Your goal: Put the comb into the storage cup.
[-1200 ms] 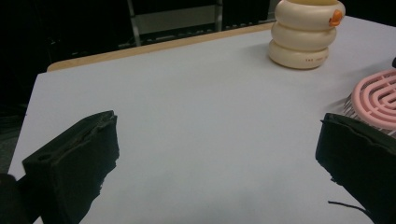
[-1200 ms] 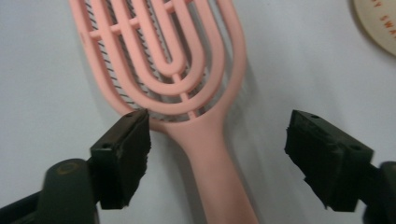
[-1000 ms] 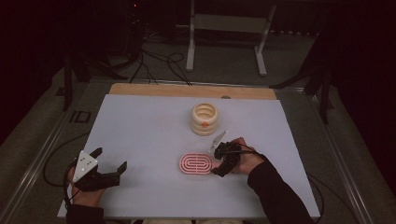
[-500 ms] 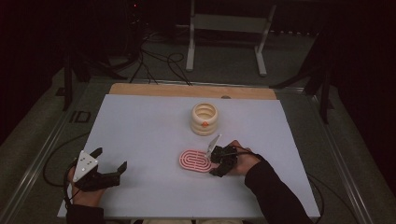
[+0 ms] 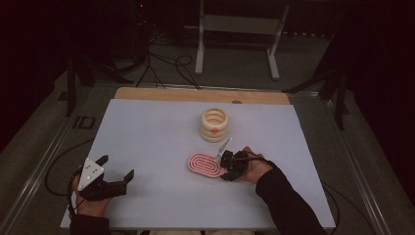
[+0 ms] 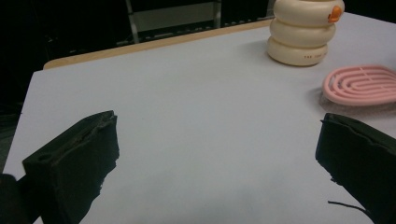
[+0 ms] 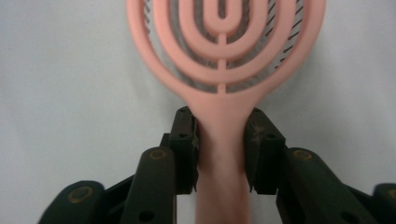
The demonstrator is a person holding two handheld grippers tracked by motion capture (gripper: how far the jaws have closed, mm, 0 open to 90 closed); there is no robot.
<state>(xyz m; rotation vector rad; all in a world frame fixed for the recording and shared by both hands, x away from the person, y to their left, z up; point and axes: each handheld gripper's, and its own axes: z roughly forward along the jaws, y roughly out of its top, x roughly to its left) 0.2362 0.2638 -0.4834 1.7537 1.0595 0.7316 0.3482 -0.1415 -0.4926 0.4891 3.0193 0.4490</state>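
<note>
- Right gripper (image 5: pixel 229 165) in the high view sits near the middle of the white table (image 5: pixel 147 142), clamped on the handle end of a pink hairbrush (image 5: pixel 204 165) whose oval head lies flat on the surface, pointing toward the person's left. A cream ringed container (image 5: pixel 214 124) with a small orange mark stands just beyond the brush, apart from it. Left gripper (image 5: pixel 116 175) rests near the table's front-left corner, jaws spread wide, holding nothing, well away from the brush.
- Left gripper view: both black jaws stand far apart over bare white table. Off to the side lies the pink hairbrush (image 6: pixel 362 85), and behind it stands the cream ringed container (image 6: pixel 306 31), stacked like three fat rings.
- Right gripper view: right gripper (image 7: pixel 220 149) has its two pads squeezing the brush's handle from both sides, just below where the handle widens into the head. The hairbrush (image 7: pixel 224 56) shows concentric pink loops with dark bristles underneath, head against the table.
- My read: the grasp is made and the lift comes next. That calls for a firm hold on the narrow handle so the heavier head doesn't droop or swivel, then a clean rise clear of the container.
</note>
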